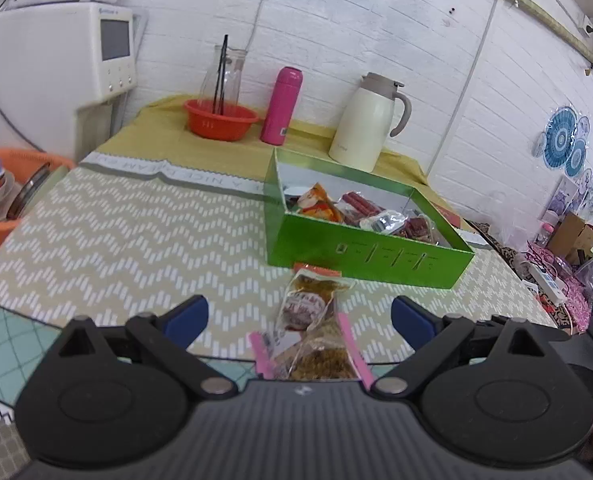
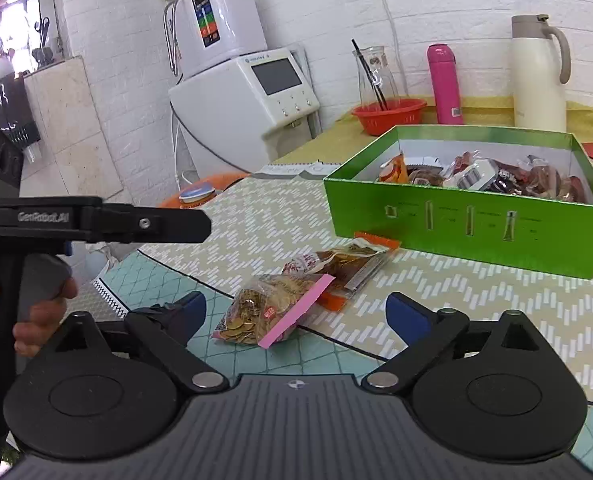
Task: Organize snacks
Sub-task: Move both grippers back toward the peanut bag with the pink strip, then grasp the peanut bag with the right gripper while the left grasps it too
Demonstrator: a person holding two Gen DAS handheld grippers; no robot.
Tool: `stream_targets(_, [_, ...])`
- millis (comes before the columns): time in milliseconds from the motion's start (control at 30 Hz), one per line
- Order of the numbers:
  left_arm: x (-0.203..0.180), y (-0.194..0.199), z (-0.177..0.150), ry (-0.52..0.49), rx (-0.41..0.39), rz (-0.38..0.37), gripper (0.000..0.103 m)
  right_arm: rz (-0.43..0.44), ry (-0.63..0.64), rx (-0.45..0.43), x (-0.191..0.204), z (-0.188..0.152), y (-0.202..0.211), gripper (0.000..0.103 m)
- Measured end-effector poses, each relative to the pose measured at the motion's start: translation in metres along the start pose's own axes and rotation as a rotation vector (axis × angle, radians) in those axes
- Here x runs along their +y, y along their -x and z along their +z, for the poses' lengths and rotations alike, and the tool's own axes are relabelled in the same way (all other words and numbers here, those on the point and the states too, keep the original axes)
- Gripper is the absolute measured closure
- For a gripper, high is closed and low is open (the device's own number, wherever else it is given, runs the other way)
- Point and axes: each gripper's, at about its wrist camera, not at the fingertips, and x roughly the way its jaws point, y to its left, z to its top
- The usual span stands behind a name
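Two snack bags lie on the zigzag tablecloth in front of a green box. The pink-edged bag (image 1: 320,354) (image 2: 270,310) of golden crisps is nearest, at the table's front edge. The orange-edged bag (image 1: 310,292) (image 2: 346,266) lies behind it, its far end close to the green box (image 1: 370,258) (image 2: 468,224). The box holds several wrapped snacks. My left gripper (image 1: 299,320) is open, hanging above and astride both bags. My right gripper (image 2: 296,312) is open too, with the pink-edged bag low between its fingers, untouched.
Behind the box stand a cream jug (image 1: 370,120) (image 2: 538,74), a pink flask (image 1: 281,106) (image 2: 444,84) and a red bowl (image 1: 220,118) (image 2: 388,114) with a glass carafe. An orange basket (image 1: 6,196) with jars sits left. A hand (image 2: 40,308) holds the left gripper's handle.
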Motion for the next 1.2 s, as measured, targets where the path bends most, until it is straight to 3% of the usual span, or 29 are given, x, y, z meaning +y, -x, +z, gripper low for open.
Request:
stream_targets(200, [0.021, 0.021, -0.018, 0.034, 0.007, 0.024, 0.007, 0.016, 0.045, 0.086, 0.014, -0.001, -0.034, 0.0])
stream_targets(233, [0.022, 0.021, -0.019, 0.038, 0.01, 0.024, 0.007, 0.019, 0.05, 0.094, 0.014, -0.001, -0.038, 0.004])
stream_targets(267, [0.023, 0.02, -0.021, 0.046, 0.015, 0.019, 0.007, 0.019, 0.044, 0.107, 0.013, -0.004, -0.041, 0.027])
stream_targets(300, [0.023, 0.019, -0.022, 0.053, 0.018, 0.011, 0.007, 0.012, 0.034, 0.12, 0.011, -0.006, -0.043, 0.042])
stream_targets(433, [0.014, 0.006, -0.03, 0.048, 0.047, -0.03, 0.007, 0.005, 0.007, 0.097, 0.003, -0.013, -0.028, 0.051])
stream_targets(600, [-0.01, -0.021, -0.045, 0.029, 0.11, -0.122, 0.008, -0.072, -0.034, 0.061, -0.009, -0.025, 0.002, 0.052])
stream_targets(633, [-0.016, -0.027, -0.047, 0.023, 0.126, -0.14, 0.013, -0.084, -0.054, 0.055, -0.011, -0.028, 0.008, 0.052])
stream_targets(667, [-0.022, -0.033, -0.05, 0.011, 0.144, -0.161, 0.019, -0.097, -0.07, 0.048, -0.013, -0.031, 0.014, 0.052])
stream_targets(700, [-0.027, -0.039, -0.051, 0.003, 0.161, -0.182, 0.043, -0.109, -0.088, 0.041, -0.016, -0.035, 0.021, 0.052])
stream_targets(733, [-0.031, -0.045, -0.053, 0.003, 0.177, -0.192, 0.056, -0.118, -0.105, 0.034, -0.018, -0.039, 0.027, 0.051])
stream_targets(867, [-0.048, -0.064, -0.057, -0.021, 0.217, -0.235, 0.057, -0.153, -0.144, 0.014, -0.022, -0.049, 0.045, 0.048])
stream_targets(933, [-0.055, -0.066, -0.059, -0.04, 0.229, -0.259, 0.066, -0.168, -0.144, 0.008, -0.023, -0.051, 0.049, 0.044])
stream_targets(1200, [-0.056, -0.064, -0.062, -0.012, 0.24, -0.274, 0.066, -0.197, -0.137, 0.01, -0.027, -0.052, 0.052, 0.031])
